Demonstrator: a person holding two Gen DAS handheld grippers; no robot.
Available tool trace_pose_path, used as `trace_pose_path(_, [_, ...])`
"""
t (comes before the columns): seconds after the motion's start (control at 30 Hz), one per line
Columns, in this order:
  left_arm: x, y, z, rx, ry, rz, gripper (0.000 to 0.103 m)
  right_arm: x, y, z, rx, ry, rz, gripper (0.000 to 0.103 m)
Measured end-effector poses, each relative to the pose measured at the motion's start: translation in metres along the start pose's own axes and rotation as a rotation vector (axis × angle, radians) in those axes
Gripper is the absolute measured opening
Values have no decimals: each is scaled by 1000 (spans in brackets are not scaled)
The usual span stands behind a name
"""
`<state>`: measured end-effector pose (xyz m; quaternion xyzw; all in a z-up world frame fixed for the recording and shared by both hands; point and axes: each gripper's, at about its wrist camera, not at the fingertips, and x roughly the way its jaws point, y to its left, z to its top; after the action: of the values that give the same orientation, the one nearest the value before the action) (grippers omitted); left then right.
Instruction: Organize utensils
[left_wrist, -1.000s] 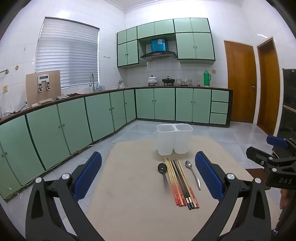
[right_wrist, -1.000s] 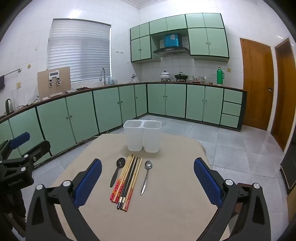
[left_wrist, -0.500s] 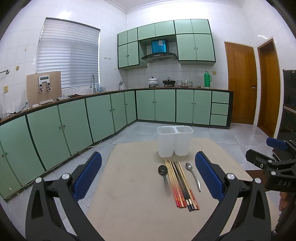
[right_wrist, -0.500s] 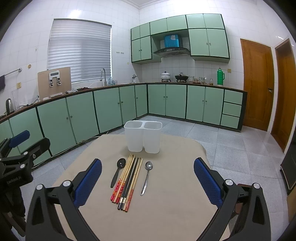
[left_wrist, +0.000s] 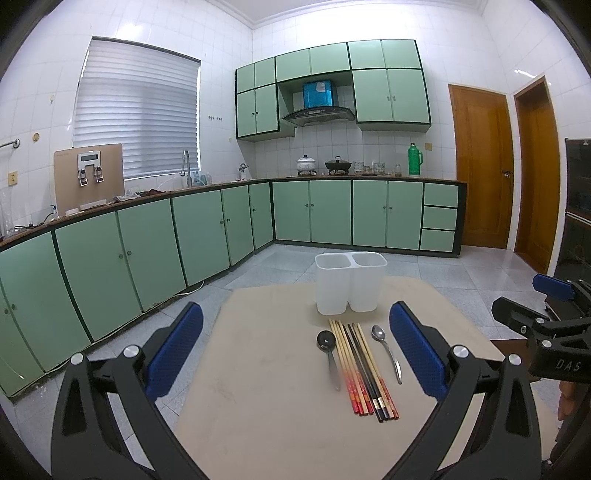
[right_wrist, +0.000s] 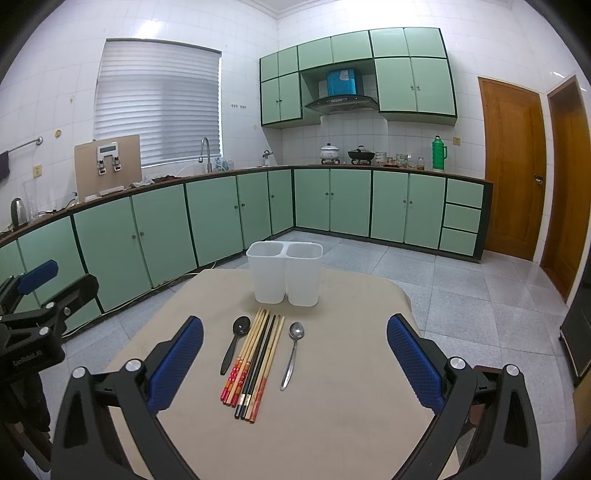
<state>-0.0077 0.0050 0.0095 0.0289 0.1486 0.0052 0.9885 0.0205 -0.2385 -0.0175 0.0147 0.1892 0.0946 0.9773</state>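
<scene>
A white two-compartment utensil holder (left_wrist: 350, 282) (right_wrist: 284, 273) stands upright at the far end of a beige table (left_wrist: 266, 406) (right_wrist: 351, 424). In front of it lie a black spoon (left_wrist: 328, 350) (right_wrist: 234, 345), a bundle of several chopsticks (left_wrist: 364, 369) (right_wrist: 255, 363) and a silver spoon (left_wrist: 386, 349) (right_wrist: 291, 352). My left gripper (left_wrist: 295, 349) is open and empty, above the table's near left. My right gripper (right_wrist: 295, 356) is open and empty, with the utensils lying ahead between its fingers. The right gripper shows at the left wrist view's right edge (left_wrist: 546, 317); the left gripper shows at the right wrist view's left edge (right_wrist: 37, 306).
Green base cabinets (left_wrist: 147, 243) with a counter run along the left and back walls, with a sink tap (right_wrist: 205, 153), pots (right_wrist: 360, 153) and a green flask (right_wrist: 439, 153). Two wooden doors (right_wrist: 513, 166) are at the right. Grey tiled floor (right_wrist: 461, 295) surrounds the table.
Both views have shifted very slightly; the holder and utensils lie as before. Both grippers stay open.
</scene>
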Motion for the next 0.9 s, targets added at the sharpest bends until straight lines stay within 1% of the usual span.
trace_pose_path(0.9, [0,-3,1,2,-6,4,98,-1,0,0,3,-2,0,97])
